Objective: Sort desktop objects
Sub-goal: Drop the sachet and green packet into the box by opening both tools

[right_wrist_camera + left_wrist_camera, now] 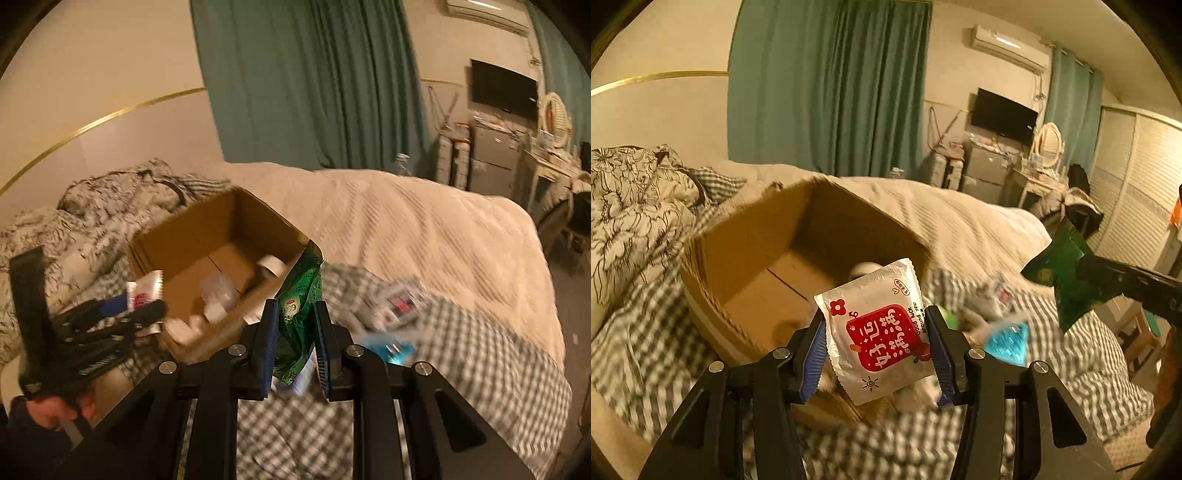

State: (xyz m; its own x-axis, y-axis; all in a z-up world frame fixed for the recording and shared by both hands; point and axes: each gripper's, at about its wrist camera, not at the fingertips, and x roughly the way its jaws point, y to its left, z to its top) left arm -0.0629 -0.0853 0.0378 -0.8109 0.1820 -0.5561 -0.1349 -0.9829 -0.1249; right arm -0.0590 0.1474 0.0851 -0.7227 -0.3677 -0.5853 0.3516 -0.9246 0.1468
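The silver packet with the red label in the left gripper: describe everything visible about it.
The silver packet is a flat, shiny foil-like sachet with crimped, serrated edges. It carries a red rounded label with white characters, a small red flower, a sun doodle and small black English text along one side. It sits tilted, held in the air between the left gripper jaws, whose blue pads press its two side edges. Behind it lies the open cardboard box on the checked bedding.

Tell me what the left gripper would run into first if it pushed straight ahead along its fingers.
Most likely the cardboard box. The left gripper, shut on the silver and red packet, points down toward the box's open top, so the packet would probably meet the near rim or the inside first. Depth is hard to judge here.
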